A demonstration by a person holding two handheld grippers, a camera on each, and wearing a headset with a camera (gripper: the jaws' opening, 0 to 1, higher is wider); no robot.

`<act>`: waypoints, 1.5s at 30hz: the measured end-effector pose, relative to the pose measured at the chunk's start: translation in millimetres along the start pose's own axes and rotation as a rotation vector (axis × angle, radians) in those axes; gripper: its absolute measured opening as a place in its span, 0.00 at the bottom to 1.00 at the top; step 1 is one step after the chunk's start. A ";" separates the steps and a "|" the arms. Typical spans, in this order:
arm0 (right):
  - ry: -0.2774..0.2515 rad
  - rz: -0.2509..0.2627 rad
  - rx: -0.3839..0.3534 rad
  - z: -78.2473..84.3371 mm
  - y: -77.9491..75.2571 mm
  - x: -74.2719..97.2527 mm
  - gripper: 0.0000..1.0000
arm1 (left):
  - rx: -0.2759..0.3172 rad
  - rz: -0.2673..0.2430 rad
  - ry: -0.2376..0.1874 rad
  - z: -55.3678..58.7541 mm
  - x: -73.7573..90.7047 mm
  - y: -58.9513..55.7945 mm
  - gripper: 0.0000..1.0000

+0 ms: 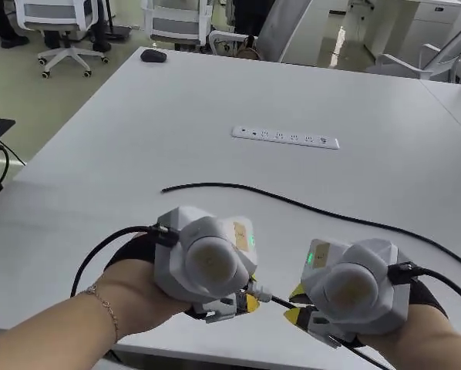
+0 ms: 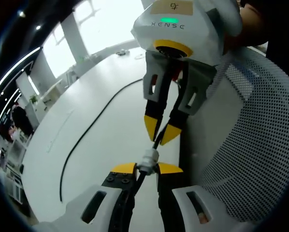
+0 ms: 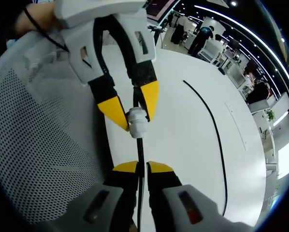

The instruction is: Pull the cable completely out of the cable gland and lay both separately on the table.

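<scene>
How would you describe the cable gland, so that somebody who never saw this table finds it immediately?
At the near edge of the white table, the left gripper faces the right gripper. The cable gland is clamped in the left one: a short white fitting, unlike the thin black cable passing through it.

Left gripper and right gripper face each other, fingers closed.

Open table stretches ahead of the left gripper and right gripper, tip to tip at its near edge with the cable gland filling the gap between them. A black cable snakes across mid-table; a power strip and a mouse lie farther back, well apart.
</scene>
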State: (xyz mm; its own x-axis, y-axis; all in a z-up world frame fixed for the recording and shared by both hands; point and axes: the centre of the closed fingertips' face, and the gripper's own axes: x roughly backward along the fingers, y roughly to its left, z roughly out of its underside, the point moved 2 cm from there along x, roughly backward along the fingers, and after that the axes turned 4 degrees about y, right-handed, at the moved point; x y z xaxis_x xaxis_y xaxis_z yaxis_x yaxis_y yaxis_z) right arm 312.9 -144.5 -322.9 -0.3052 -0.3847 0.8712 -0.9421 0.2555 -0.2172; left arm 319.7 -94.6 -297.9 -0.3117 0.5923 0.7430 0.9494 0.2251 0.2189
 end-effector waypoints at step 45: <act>0.038 -0.002 -0.031 6.4 -0.7 -1.2 0.20 | -0.047 -0.014 0.018 1.9 0.5 -1.0 0.17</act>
State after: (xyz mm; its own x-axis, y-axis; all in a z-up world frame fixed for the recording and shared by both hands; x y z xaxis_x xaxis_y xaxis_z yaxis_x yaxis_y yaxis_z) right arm 313.0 -149.8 -326.7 -0.2972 -0.3515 0.8878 -0.9378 0.2823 -0.2022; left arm 318.6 -93.1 -298.9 -0.3247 0.5751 0.7509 0.9458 0.1966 0.2583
